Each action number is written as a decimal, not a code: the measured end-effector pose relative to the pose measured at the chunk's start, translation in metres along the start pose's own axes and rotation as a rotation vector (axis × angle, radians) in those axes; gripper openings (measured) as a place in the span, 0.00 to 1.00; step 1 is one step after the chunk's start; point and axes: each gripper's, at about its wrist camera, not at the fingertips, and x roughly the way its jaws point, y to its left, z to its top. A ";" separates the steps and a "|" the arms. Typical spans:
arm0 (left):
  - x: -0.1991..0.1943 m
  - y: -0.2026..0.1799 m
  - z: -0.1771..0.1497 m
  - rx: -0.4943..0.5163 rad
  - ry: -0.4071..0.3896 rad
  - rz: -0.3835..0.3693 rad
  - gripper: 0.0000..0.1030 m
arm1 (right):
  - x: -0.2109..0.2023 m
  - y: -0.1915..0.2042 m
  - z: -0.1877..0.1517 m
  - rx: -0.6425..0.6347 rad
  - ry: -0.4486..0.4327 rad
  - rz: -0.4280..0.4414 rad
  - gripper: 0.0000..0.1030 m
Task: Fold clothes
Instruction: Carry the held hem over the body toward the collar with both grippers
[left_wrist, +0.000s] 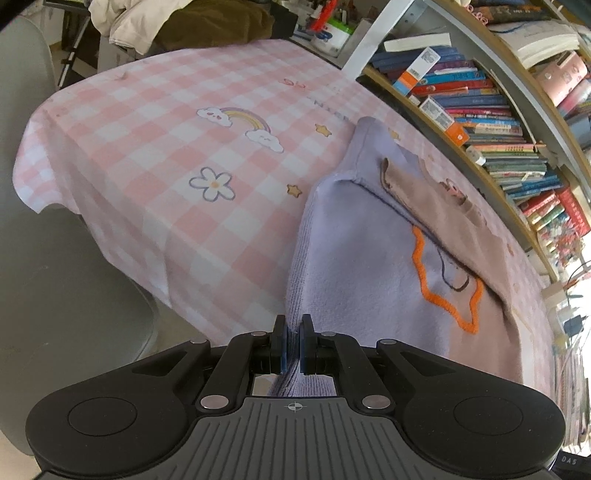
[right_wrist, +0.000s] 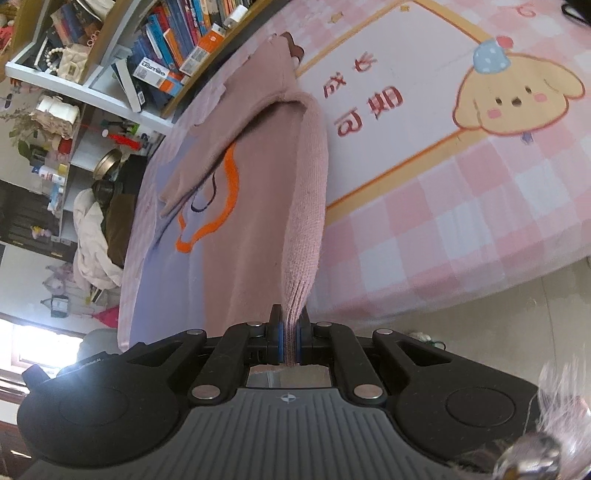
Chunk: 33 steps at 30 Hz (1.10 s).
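Observation:
A knitted sweater, lilac on one half (left_wrist: 354, 254) and dusty pink on the other (right_wrist: 258, 229), with an orange outline on its front, lies on the pink checked tablecloth (left_wrist: 177, 173). A pink sleeve is folded across its chest. My left gripper (left_wrist: 294, 332) is shut on the lilac hem edge and lifts it off the table. My right gripper (right_wrist: 290, 332) is shut on the pink hem edge, which rises in a ridge to the jaws.
A bookshelf (left_wrist: 480, 122) packed with books runs along the far side of the table. A grey chair (left_wrist: 44, 258) stands at the left. A pile of clothes (left_wrist: 177, 26) sits beyond the table's end. The tablecloth (right_wrist: 461, 184) hangs over the near edge above the floor.

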 end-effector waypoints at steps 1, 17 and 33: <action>0.000 0.001 -0.001 -0.003 0.003 0.003 0.04 | 0.001 -0.001 -0.001 0.005 0.006 0.000 0.05; -0.023 -0.023 0.055 -0.092 -0.153 -0.206 0.04 | -0.033 0.034 0.049 0.007 -0.182 0.184 0.05; 0.025 -0.065 0.154 -0.067 -0.192 -0.351 0.05 | -0.011 0.080 0.139 0.008 -0.375 0.217 0.05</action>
